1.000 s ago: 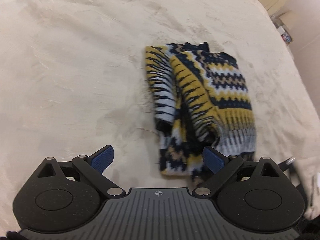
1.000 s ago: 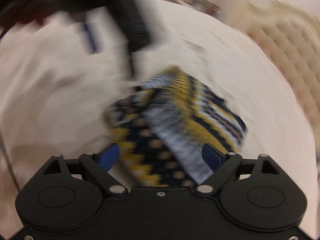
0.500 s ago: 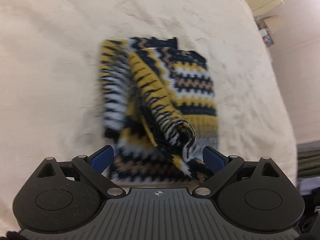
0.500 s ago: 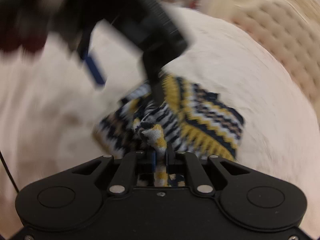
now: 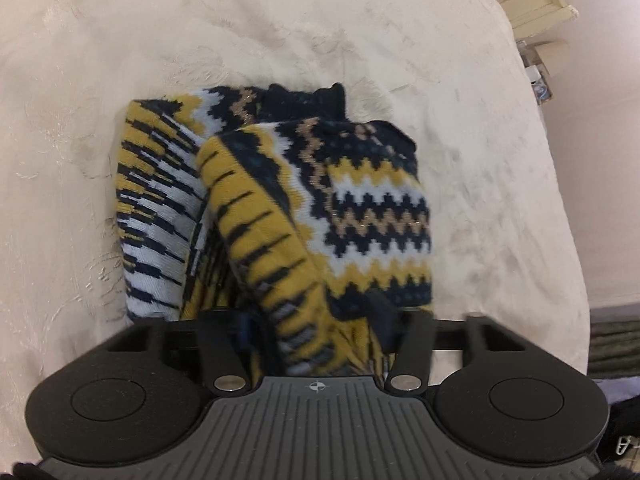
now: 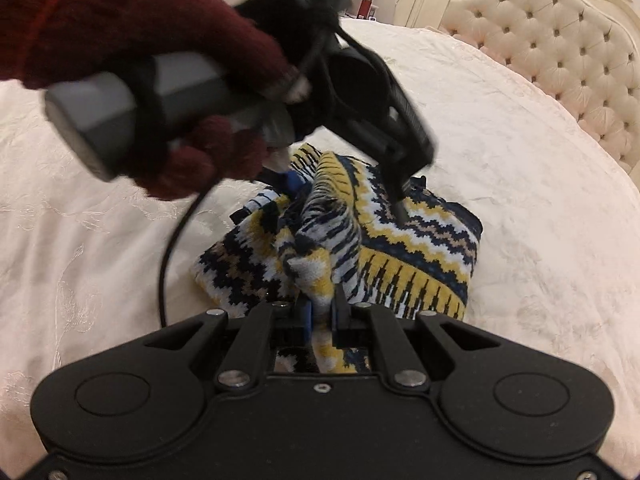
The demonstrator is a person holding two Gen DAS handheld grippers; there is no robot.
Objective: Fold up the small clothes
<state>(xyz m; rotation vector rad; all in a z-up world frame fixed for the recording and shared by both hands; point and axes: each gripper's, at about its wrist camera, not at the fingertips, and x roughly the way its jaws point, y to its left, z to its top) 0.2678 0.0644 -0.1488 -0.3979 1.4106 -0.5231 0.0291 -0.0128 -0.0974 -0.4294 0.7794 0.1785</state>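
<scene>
Cream bedspread (image 5: 360, 32) — tufted headboard (image 6: 552, 40) behind, carved frame.

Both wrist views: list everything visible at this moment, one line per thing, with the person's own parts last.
sweater: one, navy, mustard and white zigzag knit, partly folded, lying mid-bed with a sleeve bunched up.
bedspread: one, cream with a faint embroidered pattern, under the sweater.
headboard: one, cream tufted, at the far right in the right wrist view.
bedside items: small, unclear, past the bed's upper right edge in the left wrist view.
cable: one, black, trailing from the left tool across the bed.
left hand: dark red knit glove, gripping the grey handle.
left gripper: black, jaws partly closed around sweater fabric.
right gripper: black, jaws shut on a sweater fold.
</scene>
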